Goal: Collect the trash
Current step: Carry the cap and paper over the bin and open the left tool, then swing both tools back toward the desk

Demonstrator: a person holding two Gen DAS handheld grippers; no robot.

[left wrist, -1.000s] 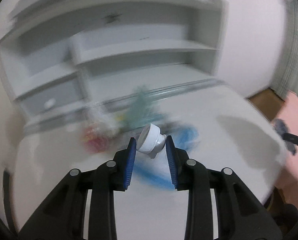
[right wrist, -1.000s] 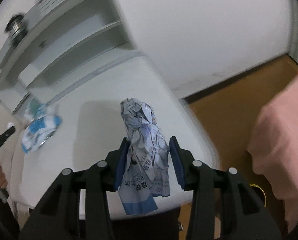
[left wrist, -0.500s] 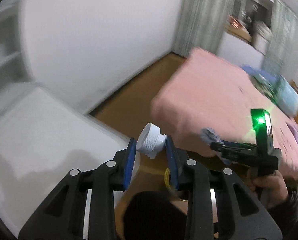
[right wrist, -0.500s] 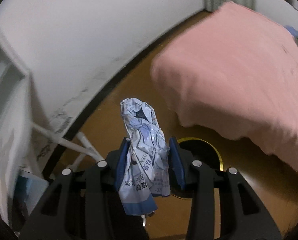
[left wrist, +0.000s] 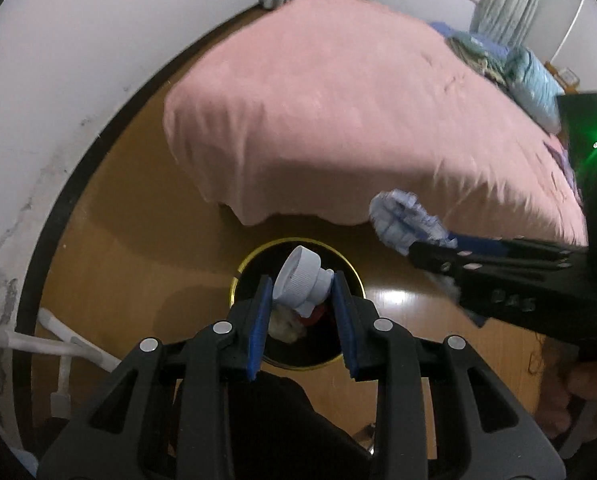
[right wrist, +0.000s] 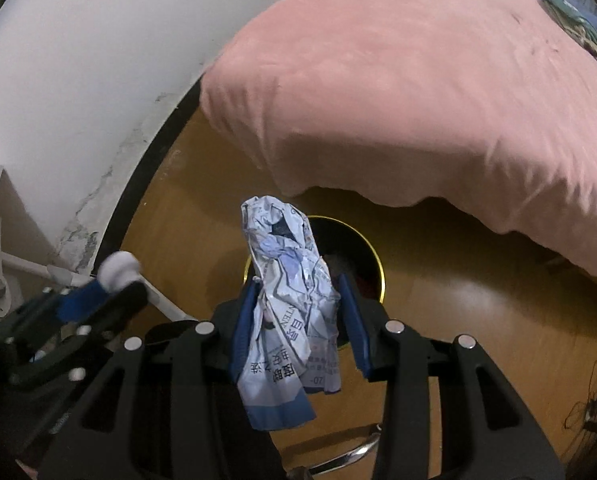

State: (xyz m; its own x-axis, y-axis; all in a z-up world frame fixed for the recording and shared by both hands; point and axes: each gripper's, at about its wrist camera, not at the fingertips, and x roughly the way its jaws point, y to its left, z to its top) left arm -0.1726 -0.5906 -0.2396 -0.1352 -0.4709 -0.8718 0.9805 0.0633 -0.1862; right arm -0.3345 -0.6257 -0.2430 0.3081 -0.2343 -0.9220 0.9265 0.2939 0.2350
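My left gripper [left wrist: 300,292] is shut on a white ribbed bottle cap [left wrist: 298,282], held right over a round black bin with a gold rim [left wrist: 254,258] on the floor. Trash lies inside the bin. My right gripper [right wrist: 296,300] is shut on a crumpled blue-and-white printed wrapper [right wrist: 286,296], also above the bin [right wrist: 372,258]. In the left wrist view the right gripper [left wrist: 414,240] comes in from the right with the wrapper [left wrist: 398,220]. In the right wrist view the left gripper [right wrist: 94,292] shows at the left with the cap [right wrist: 118,270].
A bed with a pink cover [left wrist: 358,100] rises just beyond the bin. The floor [left wrist: 118,240] is brown wood. A white wall with a dark baseboard [left wrist: 58,60] runs along the left, and white table legs [left wrist: 66,348] stand at the lower left.
Both grippers swung away from the white table and shelves and tipped downward. They now hang over the bin beside the bed, each still holding its piece of trash.
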